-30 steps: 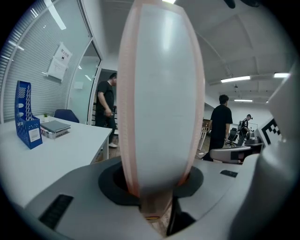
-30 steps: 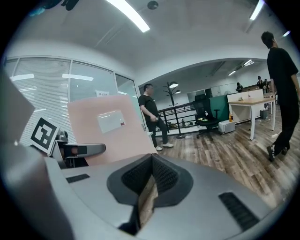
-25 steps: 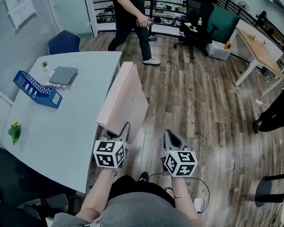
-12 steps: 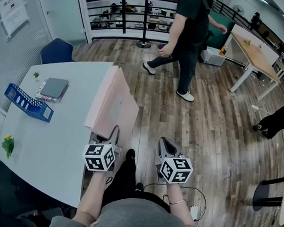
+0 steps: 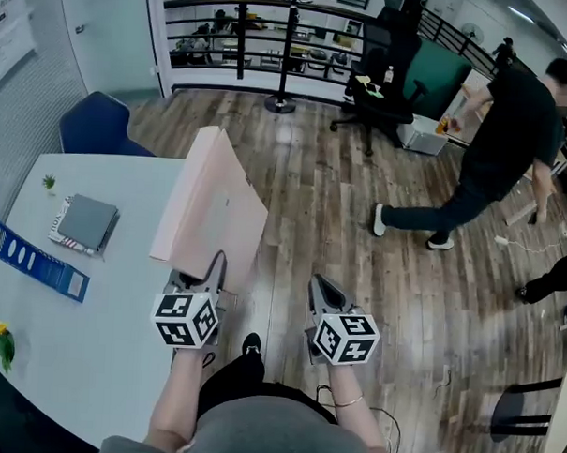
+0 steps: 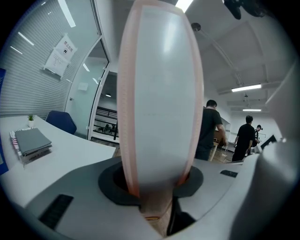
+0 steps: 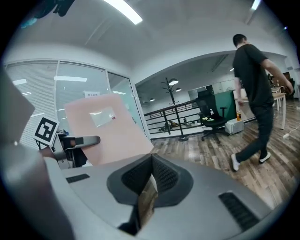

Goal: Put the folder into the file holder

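We are pinching the bottom edge of the pale pink, flat cardboard folder (image 6: 159,93) between the jaws of the left gripper (image 5: 197,275). It is standing up on edge from them, leaning slightly, over the near rim of the white table (image 5: 109,354). The right gripper (image 5: 318,290) is hanging just beside, its jaws pressed together on nothing. We are judging this the carrying step. The blue plastic file holder (image 5: 33,268) is lying well apart at the table's left, so the next move is calling for a leftward swing and for lining the folder's edge up with a slot. The folder is looking stiff and clean, with a small clear label pocket.
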